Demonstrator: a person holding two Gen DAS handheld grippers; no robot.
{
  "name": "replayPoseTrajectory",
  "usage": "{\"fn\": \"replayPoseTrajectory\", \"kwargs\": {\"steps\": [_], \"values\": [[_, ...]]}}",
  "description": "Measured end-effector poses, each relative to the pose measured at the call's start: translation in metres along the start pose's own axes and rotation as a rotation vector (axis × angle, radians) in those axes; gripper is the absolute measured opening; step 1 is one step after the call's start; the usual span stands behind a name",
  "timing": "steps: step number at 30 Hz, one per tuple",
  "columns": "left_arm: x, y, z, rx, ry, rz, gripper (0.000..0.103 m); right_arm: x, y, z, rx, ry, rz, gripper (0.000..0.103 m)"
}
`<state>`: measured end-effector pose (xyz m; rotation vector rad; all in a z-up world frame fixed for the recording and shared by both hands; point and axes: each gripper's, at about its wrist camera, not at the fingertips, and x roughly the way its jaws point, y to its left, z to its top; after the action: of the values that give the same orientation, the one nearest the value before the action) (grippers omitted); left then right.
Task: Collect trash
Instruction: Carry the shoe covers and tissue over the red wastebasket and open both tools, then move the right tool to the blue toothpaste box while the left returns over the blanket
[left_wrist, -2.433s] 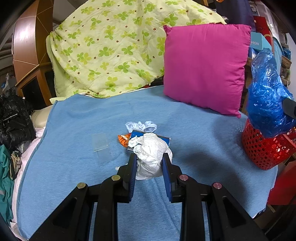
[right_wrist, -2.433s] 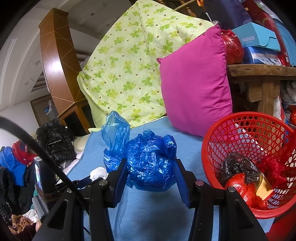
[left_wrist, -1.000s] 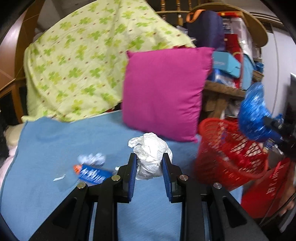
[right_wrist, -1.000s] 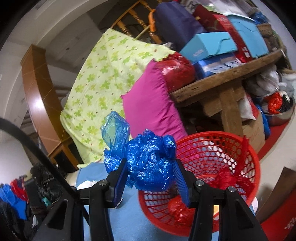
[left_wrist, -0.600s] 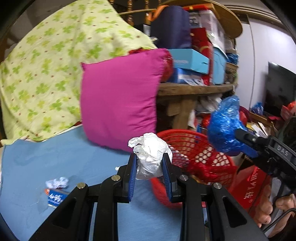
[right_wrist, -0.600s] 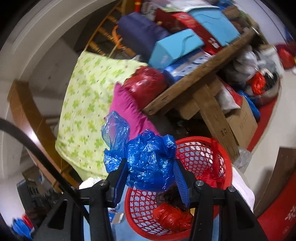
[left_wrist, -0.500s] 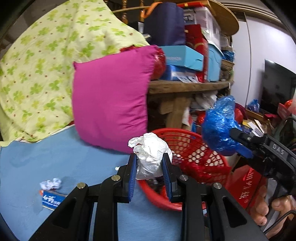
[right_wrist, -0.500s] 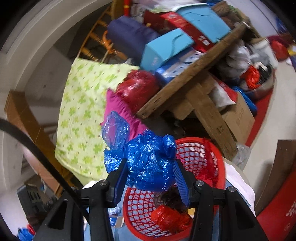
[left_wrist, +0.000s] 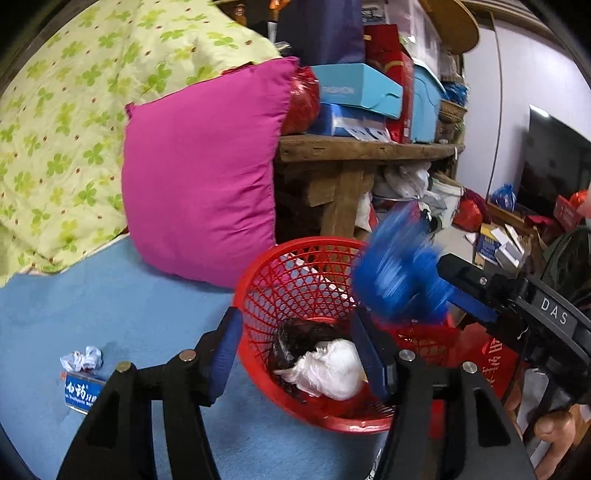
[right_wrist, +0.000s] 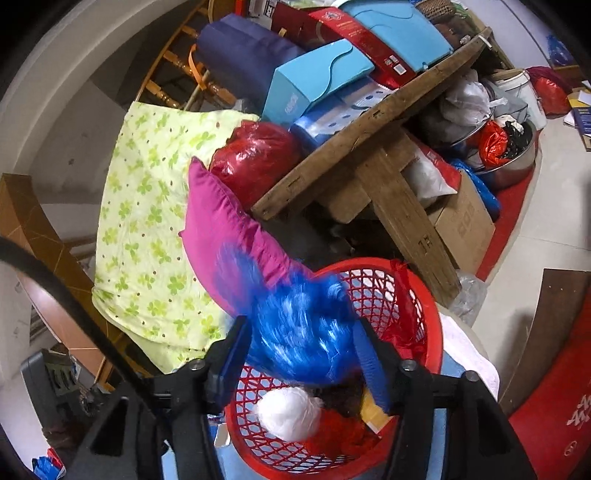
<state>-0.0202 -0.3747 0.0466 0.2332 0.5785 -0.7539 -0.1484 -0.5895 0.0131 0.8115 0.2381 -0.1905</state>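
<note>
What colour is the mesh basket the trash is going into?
Red; the basket shows best in the left wrist view.

1. The basket (left_wrist: 258, 280) sits at the bed (left_wrist: 110, 306)'s right edge, the white wad (left_wrist: 332, 373) inside it.
2. The pillow (left_wrist: 199, 173) stands behind the basket.
3. A packet (left_wrist: 79, 393) and a crumpled scrap (left_wrist: 83, 358) lie left of the basket.

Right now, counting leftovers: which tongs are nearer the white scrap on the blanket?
Left. The left tongs, just opened, empty, sit right of the scrap; right tongs, just opening around the blue bag, farther right.
</note>
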Motion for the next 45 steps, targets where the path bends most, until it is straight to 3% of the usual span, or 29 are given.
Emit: {"fn": "replayPoseTrajectory", "kwargs": {"steps": [10, 21, 24, 28, 37, 45], "values": [[-0.028, 0.070, -0.033, -0.102, -0.016, 0.094, 0.063, -0.001, 0.030, -0.012, -0.093, -0.044, 0.032, 0.065], [-0.069, 0.206, -0.102, -0.316, -0.007, 0.390, 0.064, 0.003, 0.115, -0.062, -0.391, -0.095, 0.147, 0.065], [-0.080, 0.236, -0.115, -0.371, -0.012, 0.466, 0.064, 0.013, 0.139, -0.084, -0.462, -0.057, 0.198, 0.065], [-0.089, 0.267, -0.128, -0.438, -0.012, 0.507, 0.064, 0.033, 0.165, -0.114, -0.521, 0.024, 0.231, 0.065], [-0.101, 0.300, -0.149, -0.483, 0.017, 0.539, 0.064, 0.094, 0.199, -0.178, -0.607, 0.249, 0.238, 0.065], [-0.102, 0.317, -0.165, -0.474, 0.066, 0.536, 0.064, 0.162, 0.213, -0.214, -0.674, 0.384, 0.201, 0.065]]}}
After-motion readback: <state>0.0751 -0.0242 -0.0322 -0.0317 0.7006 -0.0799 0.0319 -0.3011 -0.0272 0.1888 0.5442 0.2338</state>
